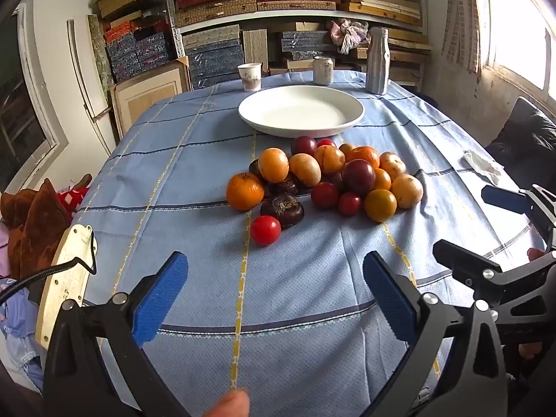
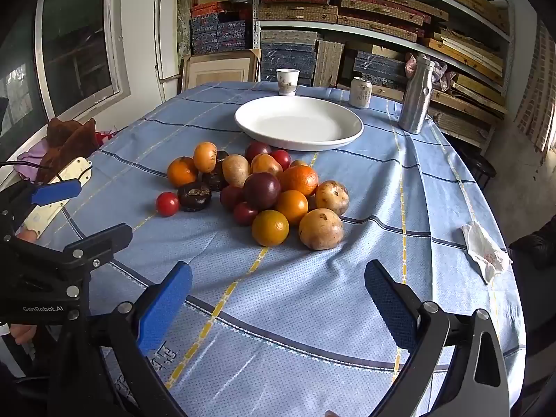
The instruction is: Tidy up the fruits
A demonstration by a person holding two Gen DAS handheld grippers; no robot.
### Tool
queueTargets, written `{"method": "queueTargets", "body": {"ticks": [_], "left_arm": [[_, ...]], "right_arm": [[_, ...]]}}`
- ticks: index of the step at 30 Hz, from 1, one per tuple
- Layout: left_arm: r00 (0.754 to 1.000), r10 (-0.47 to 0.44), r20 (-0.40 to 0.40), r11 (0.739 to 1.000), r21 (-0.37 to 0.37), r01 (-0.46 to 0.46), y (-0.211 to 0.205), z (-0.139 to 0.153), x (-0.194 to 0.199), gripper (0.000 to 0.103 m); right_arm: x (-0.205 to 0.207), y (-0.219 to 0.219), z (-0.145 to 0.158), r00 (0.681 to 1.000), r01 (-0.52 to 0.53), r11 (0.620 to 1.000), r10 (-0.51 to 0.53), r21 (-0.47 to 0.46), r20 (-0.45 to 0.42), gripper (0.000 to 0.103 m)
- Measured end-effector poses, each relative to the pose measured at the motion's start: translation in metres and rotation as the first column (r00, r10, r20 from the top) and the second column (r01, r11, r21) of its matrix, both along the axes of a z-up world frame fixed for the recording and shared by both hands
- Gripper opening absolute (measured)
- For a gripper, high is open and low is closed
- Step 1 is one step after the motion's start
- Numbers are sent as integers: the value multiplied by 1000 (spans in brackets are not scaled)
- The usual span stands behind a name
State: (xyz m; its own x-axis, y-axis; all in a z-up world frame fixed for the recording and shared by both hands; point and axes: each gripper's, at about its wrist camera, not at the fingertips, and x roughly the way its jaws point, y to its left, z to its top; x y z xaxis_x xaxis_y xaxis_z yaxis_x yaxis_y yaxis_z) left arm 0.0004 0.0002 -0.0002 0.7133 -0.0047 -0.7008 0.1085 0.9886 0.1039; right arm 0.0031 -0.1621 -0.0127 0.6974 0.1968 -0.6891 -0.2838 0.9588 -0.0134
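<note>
The left gripper (image 1: 274, 295) and the right gripper (image 2: 278, 299) both hover over the near edge of the table (image 1: 194, 160) with jaws wide apart and nothing between them. The fruit (image 2: 264, 191) lies heaped at the table's middle, just short of the empty white plate (image 2: 299, 125) toward the far edge. The pieces look small, round and smooth, so they will likely roll and slip; a grip across the widest part of each seems safest. The red tomato (image 1: 265, 230) at the near side of the heap sits alone and looks soft-skinned, so a light squeeze would suit it. The orange (image 1: 244, 191) looks firmer. Pulling from the heap's middle could set the neighbours rolling. "GenRobot.AI" reads on the left gripper's body in the right view; the print on the cup (image 2: 287, 81) and can (image 2: 360, 92) is too small to read.
</note>
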Motion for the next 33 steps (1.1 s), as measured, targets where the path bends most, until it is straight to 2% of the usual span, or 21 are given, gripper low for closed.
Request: {"method": "queueTargets", "body": {"ticks": [33], "left_arm": [[1000, 0, -7, 1000, -1, 0, -3, -7, -1, 99]], "right_arm": [[-1, 2, 1, 1000, -2, 1000, 2, 3, -1, 100]]}}
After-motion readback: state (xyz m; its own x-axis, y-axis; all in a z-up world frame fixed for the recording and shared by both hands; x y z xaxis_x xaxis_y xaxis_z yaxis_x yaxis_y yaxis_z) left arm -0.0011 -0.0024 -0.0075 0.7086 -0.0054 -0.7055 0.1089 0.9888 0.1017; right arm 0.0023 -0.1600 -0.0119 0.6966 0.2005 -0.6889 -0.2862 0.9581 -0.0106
